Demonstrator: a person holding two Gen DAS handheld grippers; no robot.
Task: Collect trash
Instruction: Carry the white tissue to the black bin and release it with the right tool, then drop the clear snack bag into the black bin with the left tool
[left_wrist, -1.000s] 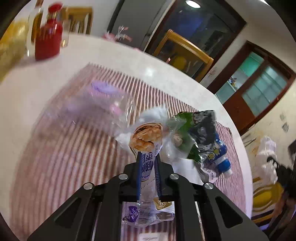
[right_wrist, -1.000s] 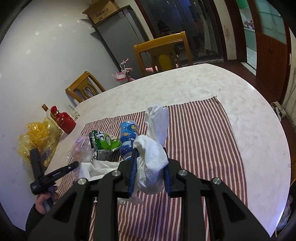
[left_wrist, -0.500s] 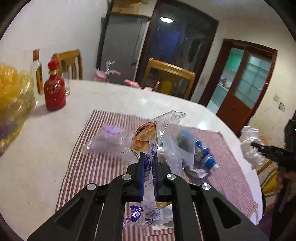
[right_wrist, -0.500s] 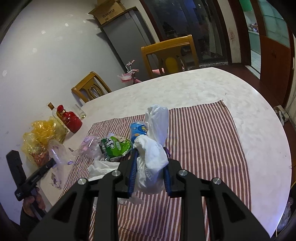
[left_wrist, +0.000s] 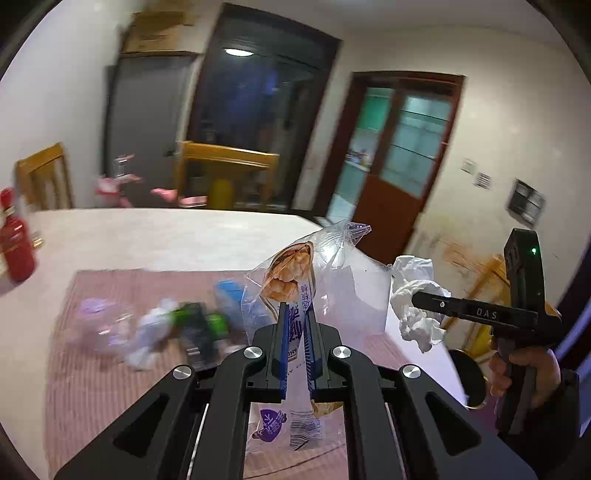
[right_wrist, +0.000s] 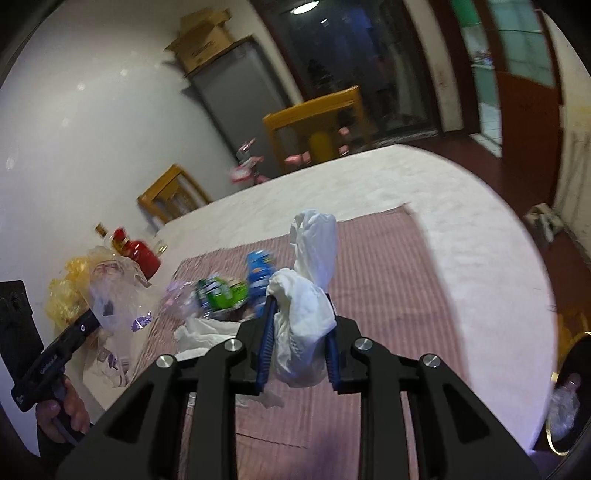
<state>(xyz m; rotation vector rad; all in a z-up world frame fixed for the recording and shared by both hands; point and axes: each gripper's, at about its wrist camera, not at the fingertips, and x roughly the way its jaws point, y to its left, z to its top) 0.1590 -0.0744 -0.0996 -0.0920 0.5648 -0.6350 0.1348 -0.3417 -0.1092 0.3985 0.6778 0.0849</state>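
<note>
My left gripper (left_wrist: 296, 308) is shut on a clear plastic snack wrapper (left_wrist: 291, 273) with a pastry picture, held up off the table. In the right wrist view the same gripper (right_wrist: 92, 317) and its wrapper (right_wrist: 114, 295) show at the far left. My right gripper (right_wrist: 297, 299) is shut on a crumpled white tissue (right_wrist: 306, 291) above the striped mat (right_wrist: 388, 258). On the mat lie a green packet (right_wrist: 221, 293), a blue packet (right_wrist: 258, 269), a purple-printed clear wrapper (right_wrist: 177, 291) and another white tissue (right_wrist: 207, 332).
A red bottle (right_wrist: 140, 251) and a yellow bag (right_wrist: 70, 291) stand at the table's left edge. Wooden chairs (right_wrist: 314, 114) stand behind the round table (right_wrist: 480, 229). A dark round container with a gold rim (right_wrist: 569, 398) sits low at the right, off the table.
My left gripper has lifted the snack wrapper up off the mat and levelled out. My right gripper has drifted sideways with the tissue still in it.
</note>
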